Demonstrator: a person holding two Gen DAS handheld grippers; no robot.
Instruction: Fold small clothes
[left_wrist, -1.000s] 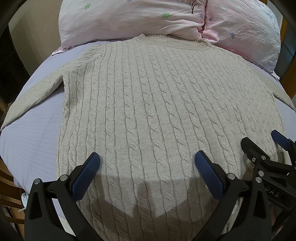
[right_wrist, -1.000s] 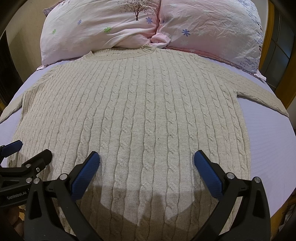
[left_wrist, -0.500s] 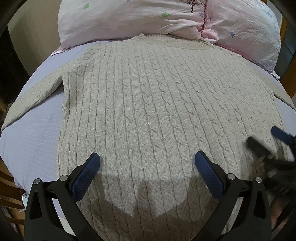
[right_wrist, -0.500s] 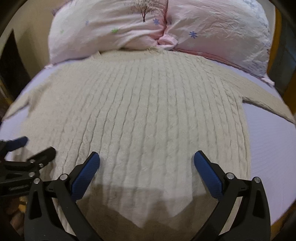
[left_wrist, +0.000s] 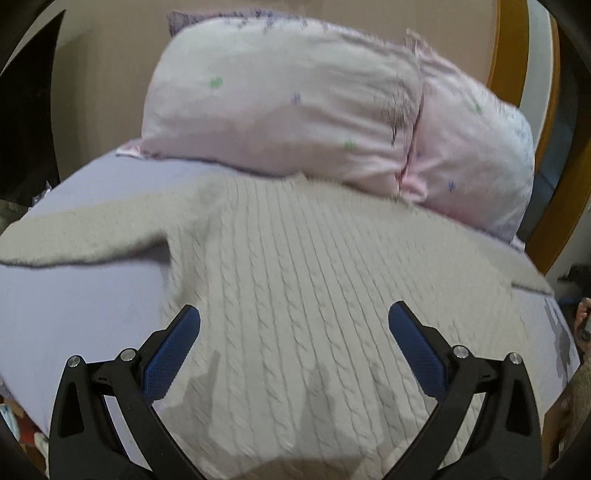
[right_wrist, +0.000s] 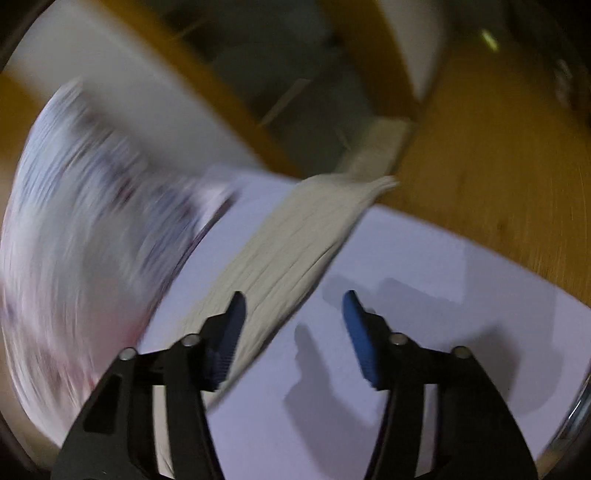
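A beige cable-knit sweater (left_wrist: 314, 295) lies flat on the lilac bed sheet (left_wrist: 74, 314), its neck toward the pillows. Its left sleeve (left_wrist: 92, 236) stretches out to the left. My left gripper (left_wrist: 293, 325) is open and empty, low over the sweater's body. In the right wrist view the sweater's right sleeve (right_wrist: 295, 240) runs diagonally toward the bed's edge, its cuff (right_wrist: 373, 184) at the wooden frame. My right gripper (right_wrist: 293, 306) is open and empty, just above the sheet (right_wrist: 424, 314), with its left finger (right_wrist: 231, 328) over the sleeve. That view is blurred.
Two pink flowered pillows (left_wrist: 295, 99) lie at the head of the bed, also blurred in the right wrist view (right_wrist: 85, 221). An orange wooden frame (right_wrist: 498, 184) borders the bed on the right. A dark gap lies to the left of the bed (left_wrist: 26, 122).
My right gripper has swung from the sweater's hem out to the right sleeve and narrowed its opening. My left gripper has moved forward and left, nearer the pillows.
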